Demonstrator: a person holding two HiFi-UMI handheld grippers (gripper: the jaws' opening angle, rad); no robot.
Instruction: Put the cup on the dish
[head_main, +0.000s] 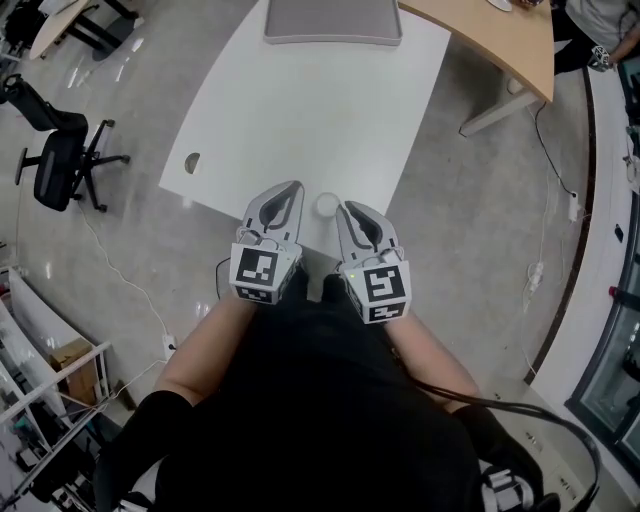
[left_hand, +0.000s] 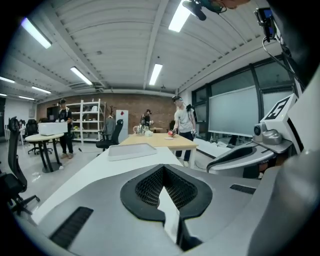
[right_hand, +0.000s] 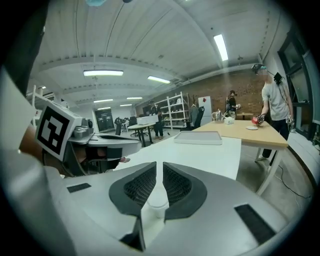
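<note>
Left gripper (head_main: 293, 188), right gripper (head_main: 352, 210) hanging clenched, empty; right needing jaws spreading wide, squarely straddling cup (head_main: 327, 205) (sitting on worktop (head_main: 300, 110)).

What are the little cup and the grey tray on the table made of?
The cup: probably thin plastic, milky white, a little see-through in the right gripper view. The grey tray: probably matte plastic, dull and even with a raised rim; painted metal is possible.

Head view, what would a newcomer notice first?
The grey left tongs and grey right tongs, both shut, sit side by side at the near edge of the white table. A small white cup stands between their tips, and a flat grey tray lies at the far end.
</note>
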